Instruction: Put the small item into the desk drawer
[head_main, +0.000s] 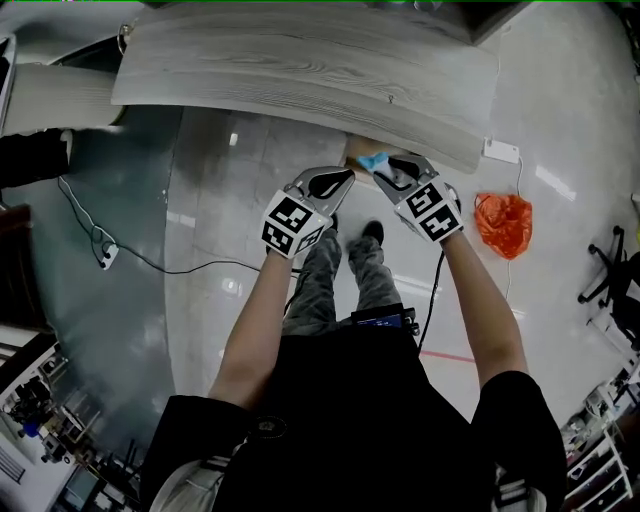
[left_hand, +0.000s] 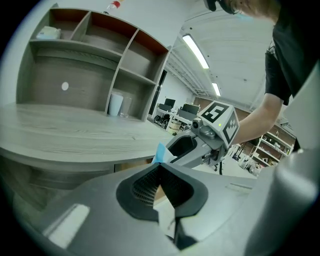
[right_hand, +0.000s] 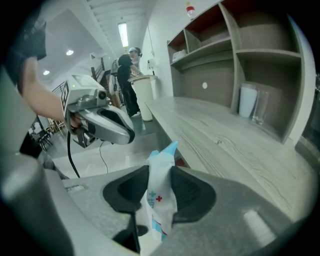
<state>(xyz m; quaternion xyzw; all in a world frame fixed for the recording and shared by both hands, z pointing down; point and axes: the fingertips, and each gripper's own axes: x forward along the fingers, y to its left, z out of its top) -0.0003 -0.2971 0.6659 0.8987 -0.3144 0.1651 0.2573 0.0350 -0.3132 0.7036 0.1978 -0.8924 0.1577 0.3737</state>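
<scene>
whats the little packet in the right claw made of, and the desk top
The packet seems thin soft plastic film, white and blue, printed, crumpling where the right claw pinches it. The desk top shows pale grey wood grain, matte, probably laminate over board.

I read no whole word or number in any view. Packet (right_hand: 159, 200) between right gripper (right_hand: 160, 167) jaws: small red cross on white face, teal cross-like mark just beside it, more teal print lower down, too small for me to read. Left cube (head_main: 293, 225) on left gripper (head_main: 345, 180): black-and-white square markers. Right cube (head_main: 433, 212): same kind of markers.
</scene>
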